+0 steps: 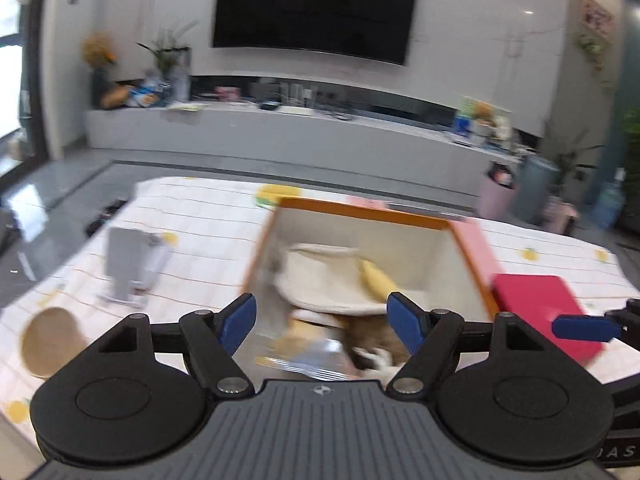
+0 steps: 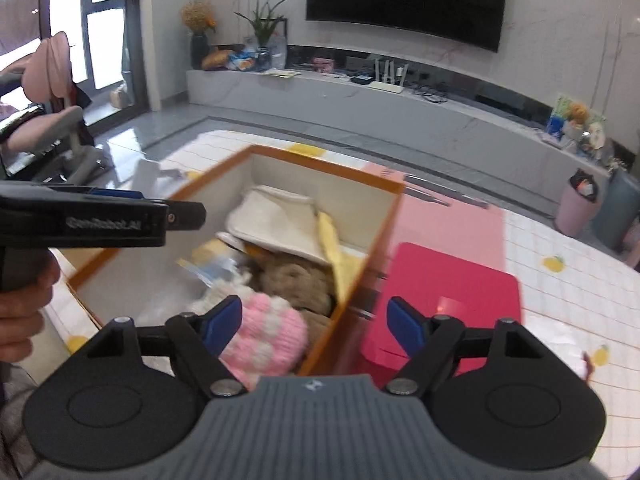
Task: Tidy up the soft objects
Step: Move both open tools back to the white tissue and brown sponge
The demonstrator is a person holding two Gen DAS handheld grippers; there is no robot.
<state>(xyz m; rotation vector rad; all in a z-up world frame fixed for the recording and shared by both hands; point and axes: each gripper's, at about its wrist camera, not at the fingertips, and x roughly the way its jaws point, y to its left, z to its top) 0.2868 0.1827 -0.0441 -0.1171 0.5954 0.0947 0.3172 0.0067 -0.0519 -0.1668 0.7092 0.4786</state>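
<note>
An orange-rimmed box with white inner walls stands on the table; it also shows in the right wrist view. Inside lie a cream cloth, a yellow cloth, a brown plush, a plastic packet and a pink-and-white knitted piece. My left gripper is open and empty above the box's near edge. My right gripper is open above the box's right wall, the knitted piece lying under its left finger. Its blue fingertip shows at the right in the left wrist view.
A red flat lid lies right of the box on a pink sheet. A grey stand and a round wooden piece sit on the left of the lemon-print tablecloth. A TV bench stands behind.
</note>
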